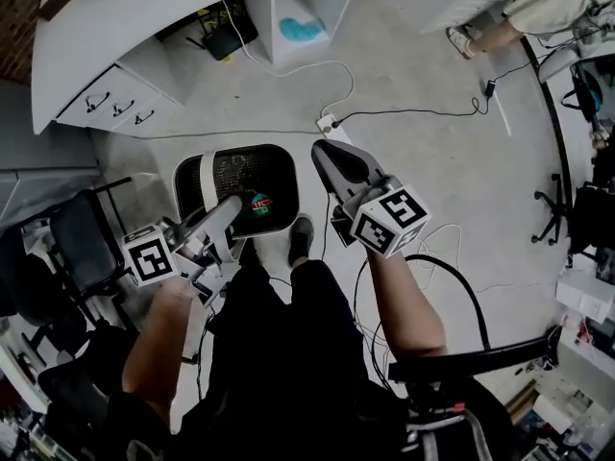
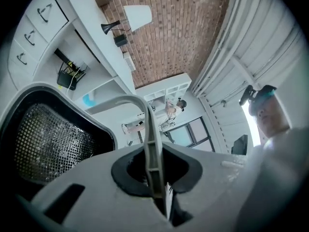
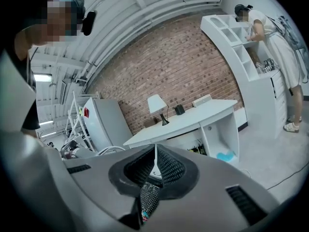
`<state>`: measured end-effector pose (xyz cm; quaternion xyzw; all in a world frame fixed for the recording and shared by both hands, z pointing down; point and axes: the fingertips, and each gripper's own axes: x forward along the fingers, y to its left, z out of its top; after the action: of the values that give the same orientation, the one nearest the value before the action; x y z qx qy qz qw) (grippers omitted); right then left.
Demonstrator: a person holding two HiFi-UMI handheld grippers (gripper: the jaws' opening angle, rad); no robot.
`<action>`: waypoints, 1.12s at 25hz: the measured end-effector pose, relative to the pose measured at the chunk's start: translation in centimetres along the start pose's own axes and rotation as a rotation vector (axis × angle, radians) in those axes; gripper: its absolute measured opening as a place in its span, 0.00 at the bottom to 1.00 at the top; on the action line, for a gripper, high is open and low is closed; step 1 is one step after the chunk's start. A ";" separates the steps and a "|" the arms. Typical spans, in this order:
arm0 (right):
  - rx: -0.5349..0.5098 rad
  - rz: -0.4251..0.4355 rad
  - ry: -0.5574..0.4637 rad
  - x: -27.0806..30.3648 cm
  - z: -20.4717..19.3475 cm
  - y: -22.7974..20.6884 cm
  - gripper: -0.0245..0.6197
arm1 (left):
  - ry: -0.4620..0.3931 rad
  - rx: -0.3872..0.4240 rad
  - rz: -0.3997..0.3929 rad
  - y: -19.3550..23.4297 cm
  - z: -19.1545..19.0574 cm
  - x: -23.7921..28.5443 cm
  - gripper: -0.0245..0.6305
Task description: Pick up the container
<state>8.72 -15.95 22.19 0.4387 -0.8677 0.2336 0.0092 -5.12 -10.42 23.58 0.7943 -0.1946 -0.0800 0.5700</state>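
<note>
Grey floor (image 1: 432, 181) beneath a black mesh container (image 1: 274, 176): left gripper (image 1: 231, 209) clamps its white handle (image 1: 208, 185), while right gripper (image 1: 325, 152) pinches the container's right rim (image 3: 154, 153).

Bright, even light; fisheye-warped edges

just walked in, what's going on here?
A person stands over a black mesh container, working it with two handheld grippers. The left gripper has its jaws shut on the container's white handle. The right gripper is at the container's right rim, its jaws apparently closed on that edge. Whether the container has left the floor can't be told.
</note>
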 end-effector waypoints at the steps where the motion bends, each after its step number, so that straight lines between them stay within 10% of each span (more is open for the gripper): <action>1: -0.011 0.002 -0.007 -0.2 1.1 0.5 0.07 | 0.000 0.009 -0.004 -1.1 0.2 -0.3 0.09; 28: -0.165 -0.046 -0.063 -3.8 15.7 8.6 0.05 | -0.089 -0.031 -0.083 -14.4 5.2 -3.9 0.09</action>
<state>7.50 -15.21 3.96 0.4634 -0.8735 0.1474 0.0234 -7.36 -9.47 7.97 0.7883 -0.1855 -0.1419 0.5692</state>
